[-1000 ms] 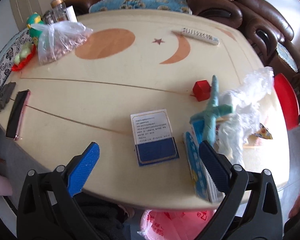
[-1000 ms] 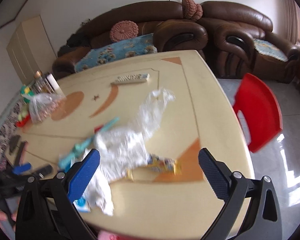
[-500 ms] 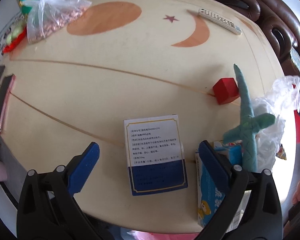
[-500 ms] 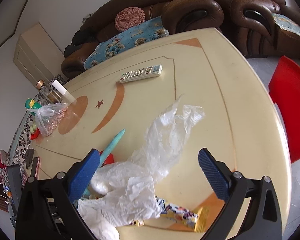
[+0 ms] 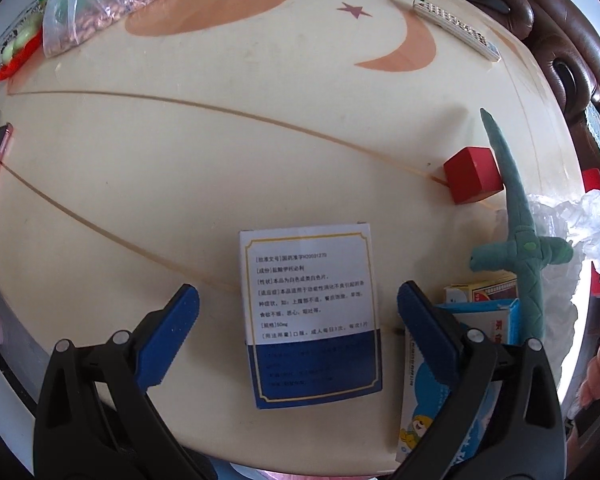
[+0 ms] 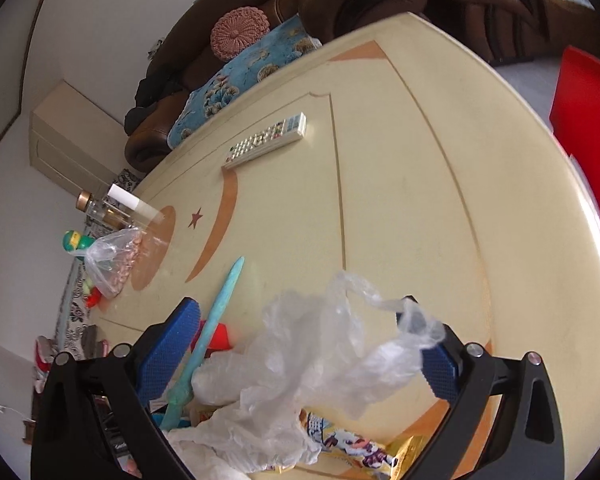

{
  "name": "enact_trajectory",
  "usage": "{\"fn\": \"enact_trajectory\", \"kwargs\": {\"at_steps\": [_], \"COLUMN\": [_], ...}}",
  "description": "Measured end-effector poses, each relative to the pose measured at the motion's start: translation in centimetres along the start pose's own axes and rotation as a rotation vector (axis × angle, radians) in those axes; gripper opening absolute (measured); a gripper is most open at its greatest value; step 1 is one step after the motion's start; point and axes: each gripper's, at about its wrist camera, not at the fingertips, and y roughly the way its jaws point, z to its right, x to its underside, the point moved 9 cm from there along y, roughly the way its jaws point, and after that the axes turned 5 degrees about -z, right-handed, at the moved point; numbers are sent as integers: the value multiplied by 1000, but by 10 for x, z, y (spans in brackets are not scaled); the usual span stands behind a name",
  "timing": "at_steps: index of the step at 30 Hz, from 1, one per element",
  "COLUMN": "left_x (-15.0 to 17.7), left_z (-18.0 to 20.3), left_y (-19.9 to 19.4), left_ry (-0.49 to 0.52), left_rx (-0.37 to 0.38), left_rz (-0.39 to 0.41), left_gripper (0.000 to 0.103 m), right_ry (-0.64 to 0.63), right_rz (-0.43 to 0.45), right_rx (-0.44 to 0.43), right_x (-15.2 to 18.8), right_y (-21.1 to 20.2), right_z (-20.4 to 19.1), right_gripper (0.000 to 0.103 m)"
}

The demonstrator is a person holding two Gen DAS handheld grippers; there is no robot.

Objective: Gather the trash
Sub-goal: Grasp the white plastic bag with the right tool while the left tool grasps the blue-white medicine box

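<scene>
A white and blue medicine box [image 5: 310, 316] lies flat on the cream table [image 5: 180, 160], right between the wide-apart fingers of my open left gripper [image 5: 298, 334]. A blue carton [image 5: 432, 408] and a small orange box [image 5: 480, 290] lie just right of it, partly behind the right finger. In the right wrist view, crumpled clear plastic [image 6: 300, 364] fills the gap of my open right gripper [image 6: 298, 354], one loop draped over its right finger. A yellow snack wrapper [image 6: 352, 446] sits under the plastic.
A teal toy sword [image 5: 516, 240] and a red cube [image 5: 472, 174] lie right of the medicine box. Farther back are a remote [image 6: 266, 140], a bag of peanuts [image 5: 96, 8] and bottles [image 6: 112, 208]. A red chair [image 6: 584, 128] and brown sofas [image 6: 340, 4] flank the table.
Both grippers have come down and forward. The medicine box now sits between the left fingers, and the crumpled plastic now sits between the right fingers.
</scene>
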Motion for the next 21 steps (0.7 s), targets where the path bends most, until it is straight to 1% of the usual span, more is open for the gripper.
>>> {"fn": "enact_trajectory", "kwargs": {"at_steps": [4,5,9,10,11,12,14,19,21], "left_x": [2,2,5,5,5,6,6,6,5], "left_z": [-3,-3,-12,-13,-15,-16,-16,-17,-15], "left_y": [0,1,1,1,1,1,2,2,4], "left_ry": [-6,-10,-54,-60,-63,-66,-65,-78,-76], "left_rx": [-4,-2,26,33,32,33,31,25,1], "left_rz": [-7,-11,-10,-11,-13,-13,-16,-18,-21], "left_gripper": [97,97,97,97,97,97,97,97,97], "right_ry": [11,12,9,5,4,7,17,17,3], "right_rz": [-15,-16,-33,-34,-35,-36,-50,-61,-62], "right_rx": [-55,-65,-82,-81,-85,-90,-96,-88,-85], "right_x": [9,10,20,22,23,25,28,34,35], "right_y": [-7,-9,-12,-12,-11,-10,-6,1,1], "right_z": [-4,-5,-9,-10,-10,-10,-8,-7,-9], "right_gripper": [92,90,72,70,64,55,45,44,41]}}
